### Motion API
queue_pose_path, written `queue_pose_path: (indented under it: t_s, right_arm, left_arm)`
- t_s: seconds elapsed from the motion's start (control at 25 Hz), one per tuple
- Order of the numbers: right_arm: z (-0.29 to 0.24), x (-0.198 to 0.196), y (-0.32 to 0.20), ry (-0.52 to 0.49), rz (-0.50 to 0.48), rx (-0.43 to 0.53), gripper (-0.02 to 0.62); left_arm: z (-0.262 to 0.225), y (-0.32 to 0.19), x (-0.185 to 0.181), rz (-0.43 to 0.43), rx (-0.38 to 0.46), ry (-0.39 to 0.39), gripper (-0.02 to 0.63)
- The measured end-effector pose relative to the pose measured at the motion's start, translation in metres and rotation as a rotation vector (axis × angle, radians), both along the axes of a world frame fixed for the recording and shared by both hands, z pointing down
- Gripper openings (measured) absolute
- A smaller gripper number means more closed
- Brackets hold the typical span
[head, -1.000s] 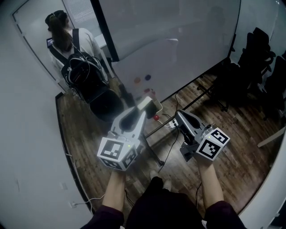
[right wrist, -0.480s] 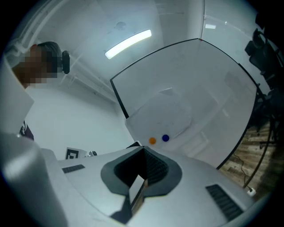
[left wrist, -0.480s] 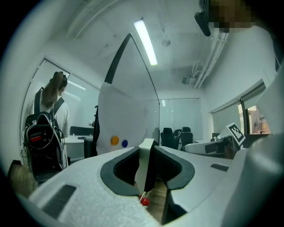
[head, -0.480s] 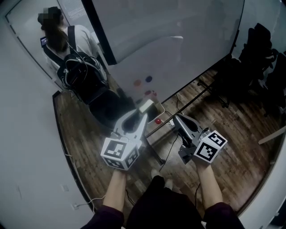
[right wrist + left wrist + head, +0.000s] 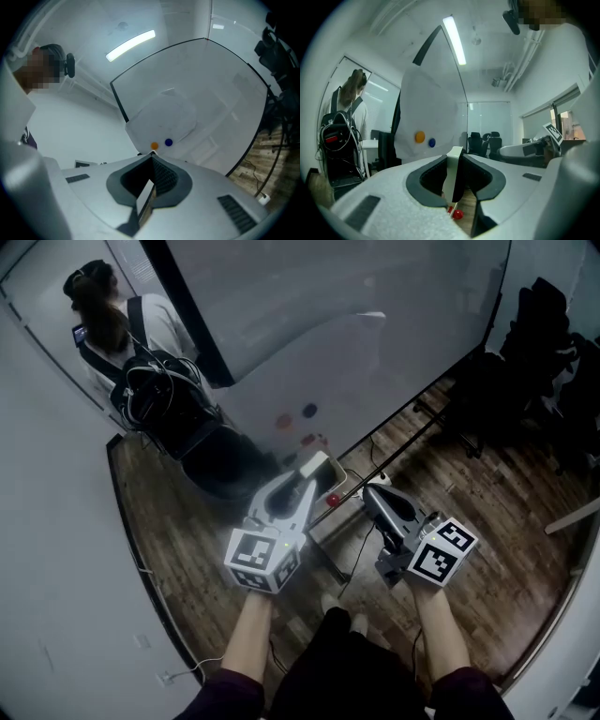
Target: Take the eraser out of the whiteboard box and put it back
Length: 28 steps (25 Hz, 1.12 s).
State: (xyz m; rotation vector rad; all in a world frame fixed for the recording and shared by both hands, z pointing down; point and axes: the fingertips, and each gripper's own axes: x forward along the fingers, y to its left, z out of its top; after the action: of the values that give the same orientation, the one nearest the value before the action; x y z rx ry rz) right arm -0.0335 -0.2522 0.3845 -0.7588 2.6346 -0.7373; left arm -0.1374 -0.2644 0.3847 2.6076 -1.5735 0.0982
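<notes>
My left gripper (image 5: pixel 309 478) is shut on the eraser (image 5: pixel 315 465), a pale flat block with a dark underside that sticks out past the fingertips. In the left gripper view the eraser (image 5: pixel 451 178) stands edge-on between the pads of the left gripper (image 5: pixel 454 157). It hangs just above the foot of the whiteboard (image 5: pixel 375 362), where the box is mostly hidden under it. A red ball (image 5: pixel 332 500) lies beside that spot. To the right, my right gripper (image 5: pixel 367 493) has its tips together and holds nothing I can make out. The right gripper view points the right gripper (image 5: pixel 152 158) up at the board.
Coloured magnets (image 5: pixel 309 411) stick low on the board. A person with a backpack (image 5: pixel 141 343) stands at the board's left end. Dark office chairs (image 5: pixel 544 343) fill the far right. Cables (image 5: pixel 361 549) and the board's stand legs run over the wooden floor.
Both grippers have sunk and moved towards the board's lower edge. The left one has kept hold of the eraser all the while.
</notes>
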Motion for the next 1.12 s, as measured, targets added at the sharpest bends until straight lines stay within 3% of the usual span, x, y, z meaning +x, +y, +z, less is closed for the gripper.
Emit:
queue_pose_path:
  t_s: [0.68,1.12]
  right_arm:
    - [0.035,0.001,-0.011,0.006,0.038,-0.063,0.003]
    - [0.078,-0.010,-0.027,-0.004,0.031,-0.152,0.003]
  left_arm:
    - [0.054,-0.030,0.007,0.021,-0.043,-0.040,0.100]
    - [0.082,-0.044,0.009,0.040,-0.091,-0.042,0.111]
